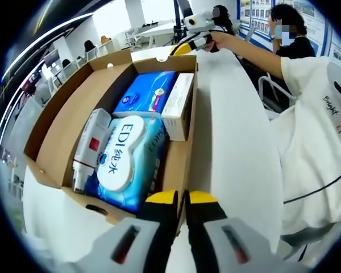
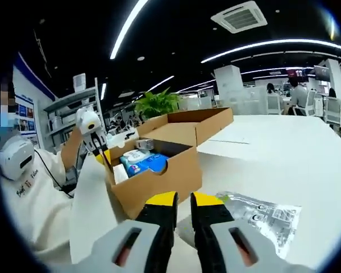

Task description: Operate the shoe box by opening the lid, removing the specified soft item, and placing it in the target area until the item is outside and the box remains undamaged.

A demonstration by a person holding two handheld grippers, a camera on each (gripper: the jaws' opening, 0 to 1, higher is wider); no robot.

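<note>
Left gripper view first: we look along our left tongs (image 1: 181,198), whose yellow-tipped jaws stand close together with only a thin slit between them and nothing held. Just ahead of the tips, touching or nearly touching the near wall, sits the open shoe box (image 1: 51,128), its lid already folded back to the left of the tongs. Inside it, straight ahead and slightly left of the jaws, lies a soft pack of wet wipes (image 1: 128,159) in blue with a white flap (the printed letters read EDI). Left of that pack we see a white bottle with a red label (image 1: 90,148) lying along the box wall. Beyond the wipes is a blue packet (image 1: 145,94), and beside it, nearer the right wall, a narrow white carton (image 1: 177,105). The box rests on a white table (image 1: 233,148) that runs off to the right of the tongs. At the far end of the box a person's arm reaches in with the right tongs (image 1: 184,48).

Right gripper view: our right tongs (image 2: 184,200) also show a narrow gap and hold nothing. The shoe box (image 2: 159,179) stands just beyond the tips, and a clear plastic bag (image 2: 261,216) lies flat on the table to their right. Past the box, on the left, the other tongs (image 2: 102,152) hover at its far wall.
</note>
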